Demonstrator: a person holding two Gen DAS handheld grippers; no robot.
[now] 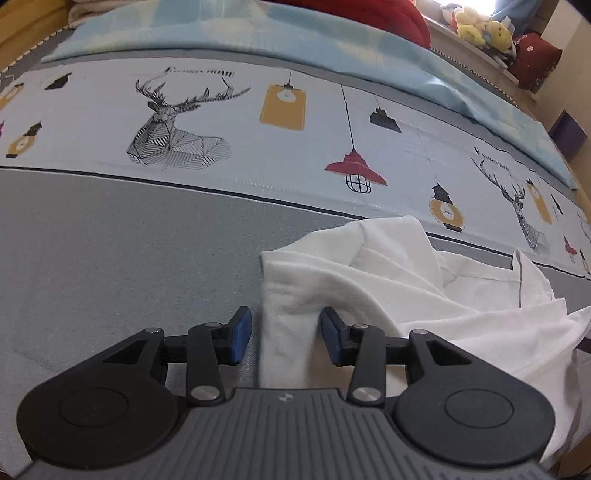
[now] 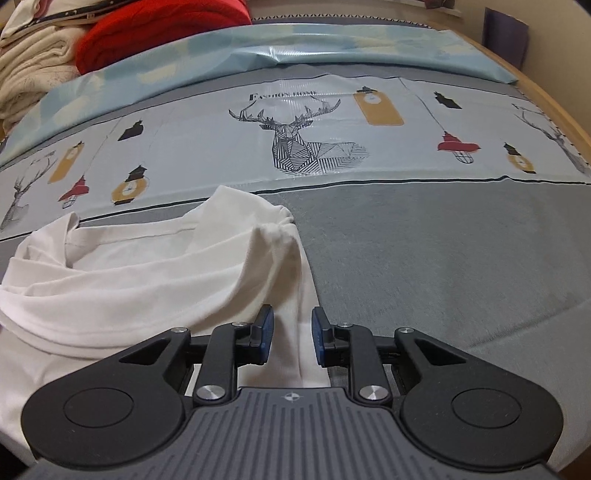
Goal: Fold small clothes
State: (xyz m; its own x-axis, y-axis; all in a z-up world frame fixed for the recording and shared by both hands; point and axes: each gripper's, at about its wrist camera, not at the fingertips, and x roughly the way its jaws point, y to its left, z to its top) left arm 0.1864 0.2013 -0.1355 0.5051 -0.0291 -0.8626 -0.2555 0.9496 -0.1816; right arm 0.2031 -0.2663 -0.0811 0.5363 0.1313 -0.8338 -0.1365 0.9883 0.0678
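Writing: on the grey bed cover with printed deer and lamps (image 2: 424, 236) I read "FASHION HOME" above the deer.
Garment: the crumpled white cotton shirt (image 1: 388, 295) lies on the grey part, before me.
Left gripper (image 1: 284, 334): open, shirt edge between its blue pads, untouched on the left side.
Right gripper (image 2: 292, 330): open, a shirt fold between the pads.
Only left view: yellow plush toys (image 1: 480, 27).
Only right view: folded cream blankets (image 2: 33, 70).
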